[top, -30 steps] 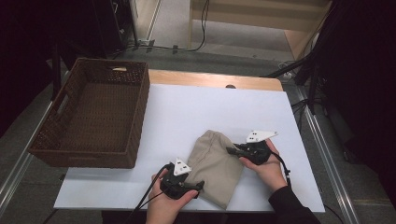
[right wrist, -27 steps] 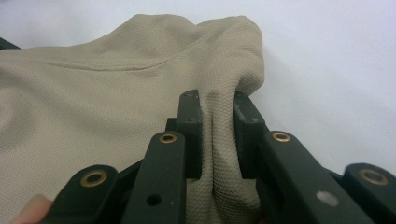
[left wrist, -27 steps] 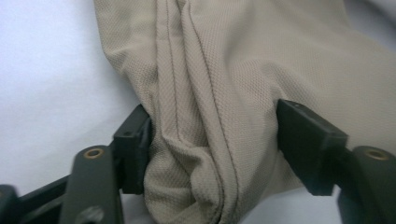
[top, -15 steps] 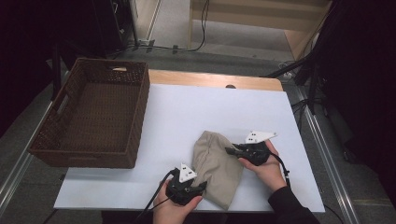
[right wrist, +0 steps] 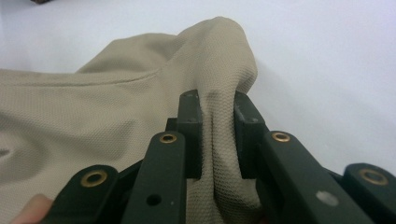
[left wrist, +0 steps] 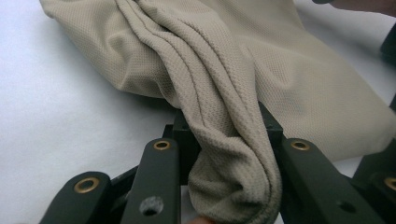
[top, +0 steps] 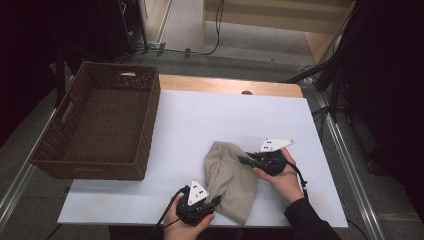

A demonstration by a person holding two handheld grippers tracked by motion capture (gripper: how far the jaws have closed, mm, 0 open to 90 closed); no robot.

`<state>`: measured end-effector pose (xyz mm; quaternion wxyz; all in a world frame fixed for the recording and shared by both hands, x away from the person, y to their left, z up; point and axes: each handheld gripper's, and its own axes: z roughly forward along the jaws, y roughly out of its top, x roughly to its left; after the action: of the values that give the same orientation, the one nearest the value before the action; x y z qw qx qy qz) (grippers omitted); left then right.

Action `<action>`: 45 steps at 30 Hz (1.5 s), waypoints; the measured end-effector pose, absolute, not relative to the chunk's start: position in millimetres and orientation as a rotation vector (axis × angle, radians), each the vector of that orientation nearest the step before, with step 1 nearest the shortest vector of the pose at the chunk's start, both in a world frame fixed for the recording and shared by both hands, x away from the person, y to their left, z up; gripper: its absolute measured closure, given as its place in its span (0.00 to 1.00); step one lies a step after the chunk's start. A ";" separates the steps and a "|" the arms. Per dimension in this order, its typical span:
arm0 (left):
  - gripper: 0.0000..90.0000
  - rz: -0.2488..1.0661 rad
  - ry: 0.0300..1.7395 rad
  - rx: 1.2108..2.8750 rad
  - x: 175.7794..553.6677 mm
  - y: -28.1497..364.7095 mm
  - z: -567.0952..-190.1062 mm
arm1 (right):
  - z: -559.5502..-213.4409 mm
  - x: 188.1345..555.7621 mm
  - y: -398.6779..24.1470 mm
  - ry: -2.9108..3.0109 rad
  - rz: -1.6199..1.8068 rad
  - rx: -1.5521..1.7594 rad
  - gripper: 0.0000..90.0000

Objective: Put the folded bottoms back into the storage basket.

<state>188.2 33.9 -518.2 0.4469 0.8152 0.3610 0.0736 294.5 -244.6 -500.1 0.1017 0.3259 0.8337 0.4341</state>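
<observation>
A beige cloth (top: 229, 176) lies bunched on the white table (top: 200, 125), near the front edge. My left gripper (top: 216, 201) sits at the cloth's near left edge. In the left gripper view its jaws have just been closing, and the left gripper (left wrist: 225, 133) now pinches a thick fold of the beige cloth (left wrist: 280, 70) between its pads. My right gripper (top: 244, 161) is at the cloth's far right corner. In the right gripper view the right gripper (right wrist: 218, 125) is shut on a raised ridge of the beige cloth (right wrist: 93, 116).
An empty brown wicker basket (top: 145, 125) stands on the table's left side. A wooden strip (top: 225, 86) runs along the far edge of the table. Cables lie on the floor beyond it. Bare white tabletop stretches between the basket and the cloth.
The left gripper shifted slightly toward the cloth's near edge and its jaws closed onto a fold of it. The right gripper stayed put, holding its corner.
</observation>
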 end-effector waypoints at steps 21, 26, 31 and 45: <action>0.78 0.303 0.793 1.918 198.4 75.2 -470.6 | -447.3 318.1 -211.3 2.396 1.366 0.856 0.84; 0.78 0.322 0.781 1.899 202.1 85.9 -461.8 | -438.7 323.1 -203.4 2.391 1.373 0.832 0.84; 0.78 0.349 0.784 1.872 205.3 96.2 -454.2 | -425.4 331.3 -187.7 2.392 1.367 0.797 0.84; 0.78 0.375 0.799 1.818 214.3 124.8 -434.3 | -396.9 345.9 -157.8 2.395 1.352 0.719 0.84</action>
<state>214.3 124.8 -434.3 0.5316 0.7619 0.3348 0.1572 345.9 -157.8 -396.9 0.1487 0.2501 0.8332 0.4703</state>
